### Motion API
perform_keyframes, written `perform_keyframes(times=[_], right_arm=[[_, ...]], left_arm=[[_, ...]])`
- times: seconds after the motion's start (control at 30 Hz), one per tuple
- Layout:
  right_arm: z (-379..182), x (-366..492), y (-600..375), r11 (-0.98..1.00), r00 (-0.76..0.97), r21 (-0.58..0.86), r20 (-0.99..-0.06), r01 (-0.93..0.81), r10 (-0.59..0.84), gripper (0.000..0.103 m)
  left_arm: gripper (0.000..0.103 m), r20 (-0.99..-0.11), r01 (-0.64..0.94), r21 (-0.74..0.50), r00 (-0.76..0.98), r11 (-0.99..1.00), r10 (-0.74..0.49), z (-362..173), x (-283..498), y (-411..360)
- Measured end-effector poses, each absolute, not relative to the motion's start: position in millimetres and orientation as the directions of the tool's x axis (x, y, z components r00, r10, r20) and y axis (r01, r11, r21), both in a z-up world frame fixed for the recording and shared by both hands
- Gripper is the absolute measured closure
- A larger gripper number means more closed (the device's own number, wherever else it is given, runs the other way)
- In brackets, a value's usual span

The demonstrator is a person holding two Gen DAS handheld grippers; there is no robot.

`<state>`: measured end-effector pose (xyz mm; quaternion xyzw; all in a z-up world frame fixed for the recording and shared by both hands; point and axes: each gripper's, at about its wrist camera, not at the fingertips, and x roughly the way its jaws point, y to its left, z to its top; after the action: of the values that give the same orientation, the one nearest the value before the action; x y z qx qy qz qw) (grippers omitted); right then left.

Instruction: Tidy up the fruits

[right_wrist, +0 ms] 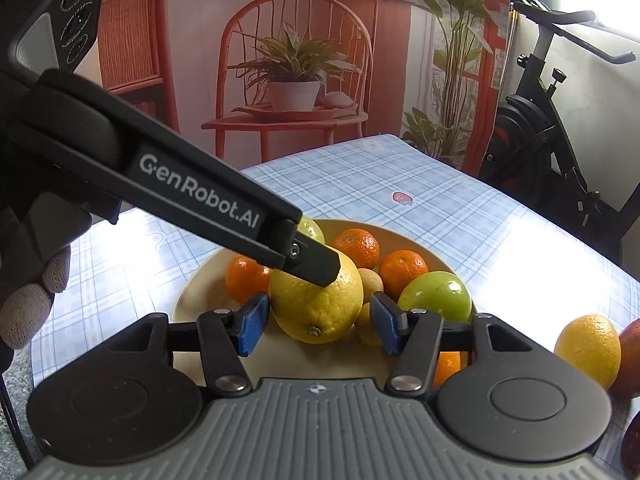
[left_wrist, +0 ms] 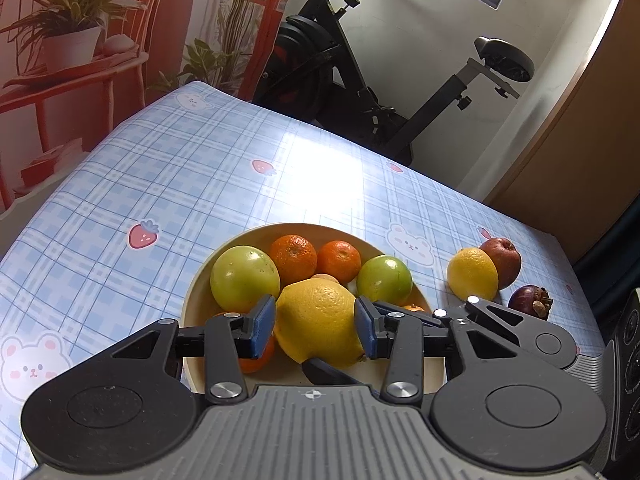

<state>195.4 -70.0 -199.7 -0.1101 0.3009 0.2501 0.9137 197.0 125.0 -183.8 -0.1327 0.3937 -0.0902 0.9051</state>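
Right now the big lemon (left_wrist: 318,322) lies in the cream bowl (left_wrist: 200,300), at its near side, its long axis running slantwise with the stem nub toward the camera and downward in the right wrist view. The left gripper (left_wrist: 315,326) has its blue pads pressed on the lemon's two flanks, clamped across the short axis. The right gripper (right_wrist: 317,324) sits just before the same lemon with its fingers apart, a gap showing beside the right pad (right_wrist: 386,328). Two green fruits (left_wrist: 245,278), small oranges (left_wrist: 294,258) and paler little fruits share the bowl. Beside it on the table (left_wrist: 160,168) lie another lemon (left_wrist: 472,274), touching a red apple (left_wrist: 502,260), and a dark mangosteen (left_wrist: 530,302). The cloth is blue plaid with strawberries and bears; behind stand an exercise bike (left_wrist: 360,80) and a backdrop printed with a chair and plants (left_wrist: 72,40)
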Motion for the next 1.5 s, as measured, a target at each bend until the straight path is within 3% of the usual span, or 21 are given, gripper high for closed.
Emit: perform_keyframes(times=[0.63,0.83,1.5], right_arm=[[-168,169,-179,0.962,0.839,0.015,-0.486,-0.274,0.247,0.044],[-169,171,-201,0.979,0.852,-0.004,-0.494,-0.203,0.174,0.044],[-194,202,-218,0.982,0.825,-0.019,-0.545,-0.189,0.149,0.044]], left_arm=[[0.058,-0.636,0.162,-0.249,0.716,0.955,-0.287,-149,208,65],[0.051,-0.640,0.231,-0.242,0.692,0.942,-0.334,-146,224,37],[0.051,-0.730,0.286,-0.342,0.518,0.895,-0.445,-194,306,-27]])
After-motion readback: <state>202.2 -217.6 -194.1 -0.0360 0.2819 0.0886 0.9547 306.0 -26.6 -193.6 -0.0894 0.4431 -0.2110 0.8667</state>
